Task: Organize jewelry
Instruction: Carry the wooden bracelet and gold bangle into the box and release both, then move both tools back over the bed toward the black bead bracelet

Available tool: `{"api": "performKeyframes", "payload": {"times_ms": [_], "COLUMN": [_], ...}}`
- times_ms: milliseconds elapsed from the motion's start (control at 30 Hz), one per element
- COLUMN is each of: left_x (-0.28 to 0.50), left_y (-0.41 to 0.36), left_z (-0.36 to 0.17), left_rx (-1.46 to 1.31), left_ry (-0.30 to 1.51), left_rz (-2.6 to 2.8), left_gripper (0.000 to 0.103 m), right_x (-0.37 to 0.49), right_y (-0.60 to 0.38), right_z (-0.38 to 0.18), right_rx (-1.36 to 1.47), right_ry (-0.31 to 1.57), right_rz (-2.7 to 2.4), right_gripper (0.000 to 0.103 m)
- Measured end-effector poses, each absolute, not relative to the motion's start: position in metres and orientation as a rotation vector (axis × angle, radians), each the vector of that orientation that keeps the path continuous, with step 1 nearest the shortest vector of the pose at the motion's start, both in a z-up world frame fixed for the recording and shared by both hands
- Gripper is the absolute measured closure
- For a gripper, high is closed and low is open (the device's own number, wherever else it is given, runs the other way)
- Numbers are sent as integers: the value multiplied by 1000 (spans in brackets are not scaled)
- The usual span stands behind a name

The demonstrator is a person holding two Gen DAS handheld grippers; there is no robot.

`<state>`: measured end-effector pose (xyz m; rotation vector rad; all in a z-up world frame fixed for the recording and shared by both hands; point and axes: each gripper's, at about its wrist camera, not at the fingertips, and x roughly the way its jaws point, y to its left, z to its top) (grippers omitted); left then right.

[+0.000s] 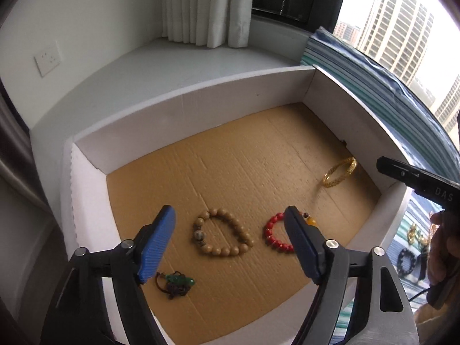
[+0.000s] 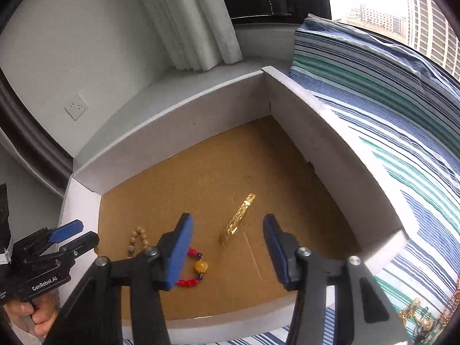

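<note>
A white box (image 1: pixel 201 95) with a brown cardboard floor holds the jewelry. A tan wooden bead bracelet (image 1: pixel 222 233) and a red bead bracelet (image 1: pixel 274 234) with an amber bead lie near the front, a green pendant on dark cord (image 1: pixel 175 283) at front left, a gold bangle (image 1: pixel 339 171) at right. My left gripper (image 1: pixel 230 238) stands open above the tan bracelet, holding nothing. My right gripper (image 2: pixel 227 247) stands open over the gold bangle (image 2: pixel 237 220), pads apart from it. The red bracelet (image 2: pixel 194 270) is partly hidden behind its left finger (image 2: pixel 178 251).
The box (image 2: pixel 330 143) rests on a striped blue, green and white cloth (image 2: pixel 402 115) beside a window ledge and curtain (image 1: pixel 201 5). More jewelry (image 2: pixel 417 316) lies on the cloth outside the box at lower right. A hand (image 2: pixel 40 313) holds the left gripper.
</note>
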<state>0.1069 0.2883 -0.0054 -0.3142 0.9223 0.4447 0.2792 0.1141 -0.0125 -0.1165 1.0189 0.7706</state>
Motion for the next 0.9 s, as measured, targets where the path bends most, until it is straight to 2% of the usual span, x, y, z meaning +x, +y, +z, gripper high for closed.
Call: {"api": "performKeyframes", "payload": {"times_ms": [33,133,233,333,467,700,900], "left_x": [104,97,90,86,85,79,79], "left_y": [284,264,232,189,133,47,-2], "left_z": [-1,10,16,13,-4,-29,-32], "left_rx": [-297,-267,-235,-186,-140,-80,-23], "left_ry": [904,865,838,838,889,984,1002], "left_rz": [446,420,362,287,181,16,-35], "left_gripper": [20,17,12,10,10,10,10], "right_x": [277,265,247,225,195,147,134], "right_y": [106,80,43,-2,-74,-229,-353], "right_z": [-7,8,19,19,-2,-70,-112], "right_rx": [-122,-124,-118,-125,-163,-150,5], "right_ry": [1009,969,938,919,925,1015,1029], "right_rz": [761,730,697,640,503,147,-189], "right_gripper": [49,38,37,29,28,28,28]}}
